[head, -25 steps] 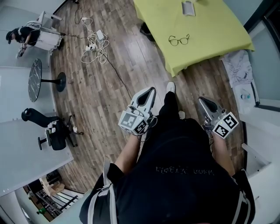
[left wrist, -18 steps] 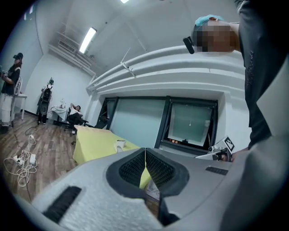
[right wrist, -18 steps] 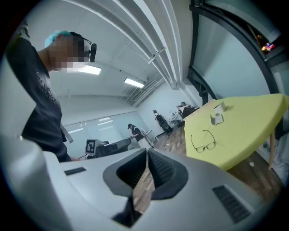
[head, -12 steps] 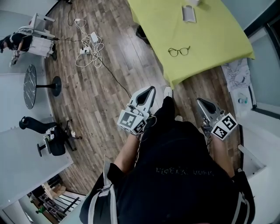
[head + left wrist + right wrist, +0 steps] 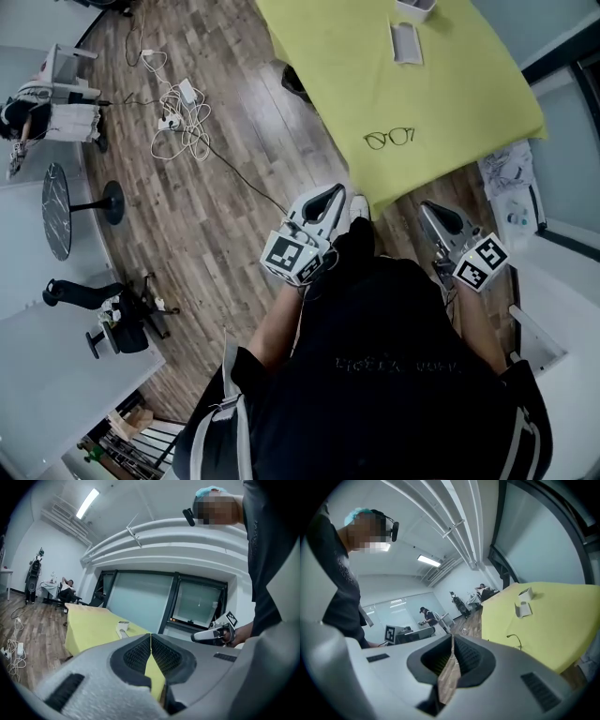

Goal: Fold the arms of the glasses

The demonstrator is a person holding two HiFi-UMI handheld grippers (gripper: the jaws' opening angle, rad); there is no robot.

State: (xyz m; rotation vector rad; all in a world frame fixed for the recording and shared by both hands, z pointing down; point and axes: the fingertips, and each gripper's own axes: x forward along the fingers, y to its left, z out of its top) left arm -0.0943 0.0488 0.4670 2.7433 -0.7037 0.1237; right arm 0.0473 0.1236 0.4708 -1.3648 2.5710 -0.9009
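Closer now: tabletop [image 5: 319, 66] edge nears your feet | glasses [image 5: 389, 139] lie near that edge, arms seemingly unfolded, untouched | left claw [image 5: 330, 194] and right claw [image 5: 427, 208] clenched empty, held low since nothing's within reach.

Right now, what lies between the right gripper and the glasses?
Head view: only bare yellow tablecloth and wood floor lie between right gripper and glasses.

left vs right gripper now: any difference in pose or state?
The left gripper hangs over wood floor off the corner of the yellow table; the right gripper sits just short of its near edge. Left's view faces the table; right's faces floor, table to its right. Both shut, empty, away from the glasses.
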